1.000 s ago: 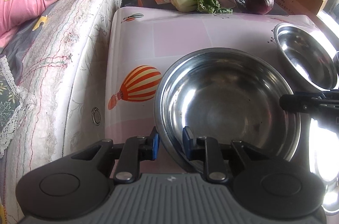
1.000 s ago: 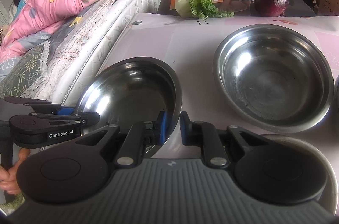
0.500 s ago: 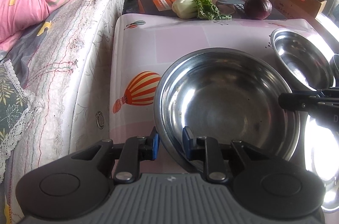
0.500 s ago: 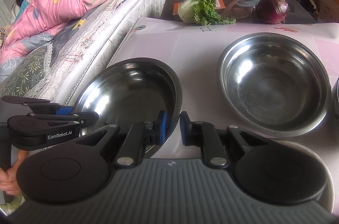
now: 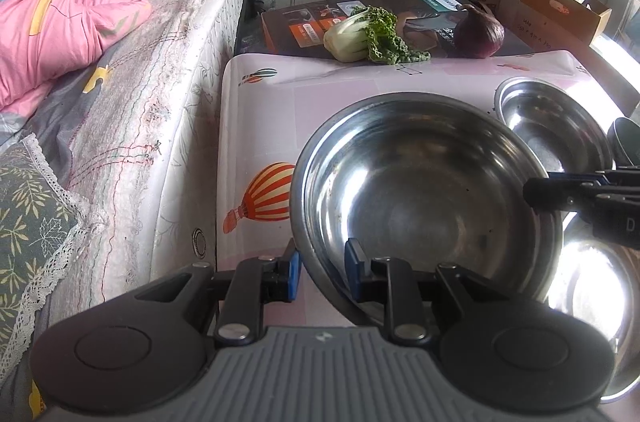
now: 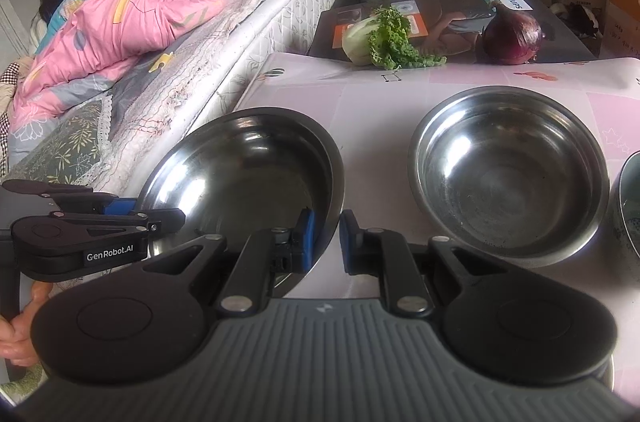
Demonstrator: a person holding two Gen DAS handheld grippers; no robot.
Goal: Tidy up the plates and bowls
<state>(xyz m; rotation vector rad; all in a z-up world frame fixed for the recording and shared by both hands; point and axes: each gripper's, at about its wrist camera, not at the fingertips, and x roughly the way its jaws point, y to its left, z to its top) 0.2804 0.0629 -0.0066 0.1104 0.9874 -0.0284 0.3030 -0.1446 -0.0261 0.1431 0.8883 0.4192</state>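
Big bowl point(image 5: 424, 198) hangs over the tabletop point(image 5: 280, 110), left tool point(image 5: 320, 268) and right tool point(image 6: 325, 234) both clamped on its rim. Keep it level, then lower into the far-right bowl point(image 6: 508, 174).

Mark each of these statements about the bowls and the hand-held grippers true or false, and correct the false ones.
1. Both hand-held grippers clamp the rim of the same steel bowl. True: left hand-held gripper, right hand-held gripper.
2. A second steel bowl sits empty on the pink tablecloth. True.
3. The red onion lies inside a bowl. False: it rests on a dark box behind the table.
4. The leafy vegetable is gripped. False: it lies untouched beside the onion.
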